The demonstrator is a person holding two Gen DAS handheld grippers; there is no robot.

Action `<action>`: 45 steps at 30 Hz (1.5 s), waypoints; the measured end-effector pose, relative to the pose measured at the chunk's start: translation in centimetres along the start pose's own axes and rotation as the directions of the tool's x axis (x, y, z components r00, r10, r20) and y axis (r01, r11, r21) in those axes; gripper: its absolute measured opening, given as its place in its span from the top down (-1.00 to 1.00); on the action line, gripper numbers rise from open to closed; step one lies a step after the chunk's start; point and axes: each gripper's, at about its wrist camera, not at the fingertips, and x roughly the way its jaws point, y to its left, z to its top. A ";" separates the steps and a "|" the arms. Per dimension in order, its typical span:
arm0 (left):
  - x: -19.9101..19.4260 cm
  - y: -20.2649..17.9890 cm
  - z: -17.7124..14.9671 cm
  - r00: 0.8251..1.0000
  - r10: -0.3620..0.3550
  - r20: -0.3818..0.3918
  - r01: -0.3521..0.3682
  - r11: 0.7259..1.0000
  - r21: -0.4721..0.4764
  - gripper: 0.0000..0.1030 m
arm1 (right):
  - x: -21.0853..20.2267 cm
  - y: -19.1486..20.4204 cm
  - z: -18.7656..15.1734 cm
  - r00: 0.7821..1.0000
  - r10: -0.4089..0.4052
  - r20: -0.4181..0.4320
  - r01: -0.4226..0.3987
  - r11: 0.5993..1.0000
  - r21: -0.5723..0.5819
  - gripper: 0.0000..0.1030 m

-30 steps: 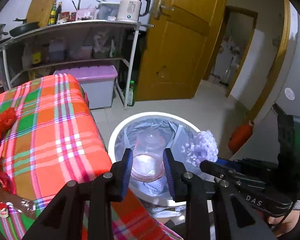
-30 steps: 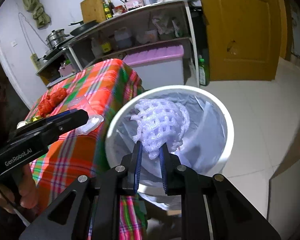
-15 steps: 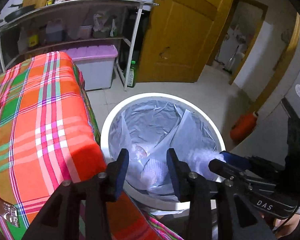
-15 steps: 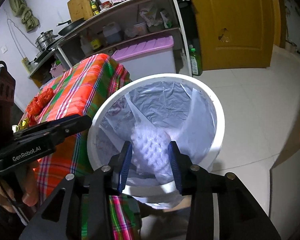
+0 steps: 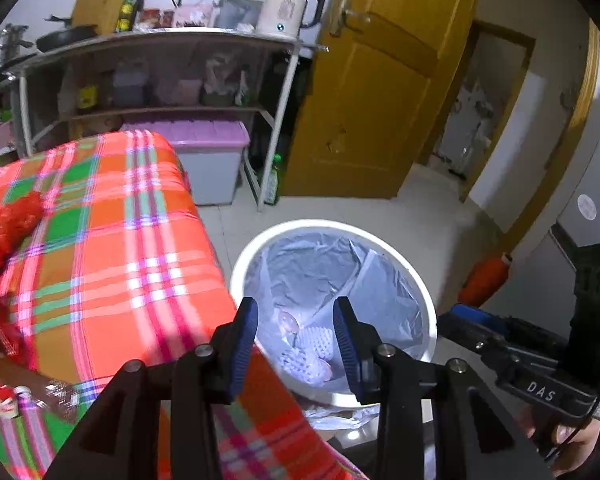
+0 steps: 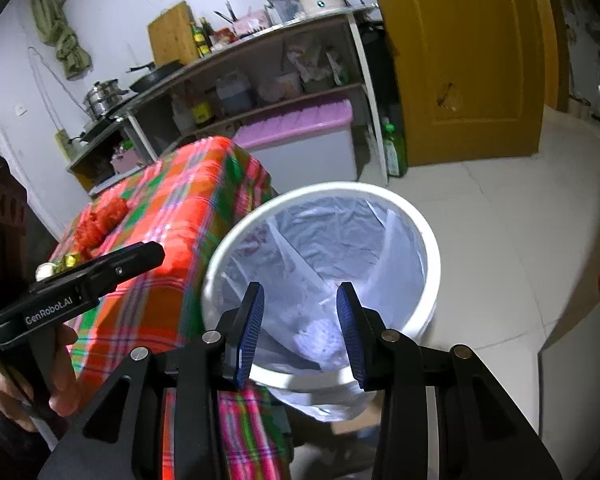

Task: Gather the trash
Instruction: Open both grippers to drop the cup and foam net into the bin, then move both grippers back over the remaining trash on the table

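A white trash bin [image 5: 430,320] with a clear liner stands on the floor beside the table; it also shows in the right wrist view [image 6: 428,248]. Inside lie a clear plastic cup [image 5: 286,320] and white foam nets [image 5: 314,340], also seen in the right wrist view [image 6: 320,338]. My left gripper [image 5: 296,344] is open and empty above the bin's near rim. My right gripper [image 6: 300,330] is open and empty above the bin. A red mesh bag [image 5: 8,224] lies on the plaid tablecloth [image 5: 112,248]; it also shows in the right wrist view [image 6: 100,220].
Small wrappers [image 5: 40,396] lie at the table's near left edge. A metal shelf rack [image 5: 152,64] with a kettle [image 5: 288,8], a purple-lidded box [image 5: 204,160] and a green bottle [image 5: 274,180] stand behind. A yellow door [image 5: 380,100] is at the right. An orange object [image 5: 486,280] lies on the floor.
Both grippers opened and dropped their loads into the bin: the left let go of the plastic cup, the right the foam net. Both then rose and pulled back slightly.
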 end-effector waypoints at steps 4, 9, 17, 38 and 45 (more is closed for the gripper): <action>-3.0 0.6 -0.5 0.998 0.022 0.056 -0.021 1.000 -0.009 0.24 | -1.6 1.8 0.1 0.999 0.034 0.034 -0.033 0.999 -0.030 0.24; -6.6 1.5 -1.4 0.992 0.065 0.110 -0.063 0.998 -0.021 0.24 | -2.8 4.5 -0.3 0.997 0.054 0.058 -0.048 0.995 -0.089 0.24; -11.7 3.7 -3.4 0.982 0.096 0.164 -0.089 0.995 -0.050 0.24 | -4.0 8.8 -1.3 0.993 0.099 0.060 -0.088 0.981 -0.172 0.24; -19.6 10.1 -8.8 0.939 0.276 0.204 -0.253 0.958 -0.133 0.24 | -3.1 17.2 -3.6 0.970 0.244 -0.019 -0.236 0.911 -0.338 0.24; -20.4 12.5 -9.1 0.928 0.321 0.190 -0.292 0.942 -0.166 0.24 | -1.4 19.5 -3.6 0.966 0.250 -0.059 -0.253 0.882 -0.398 0.24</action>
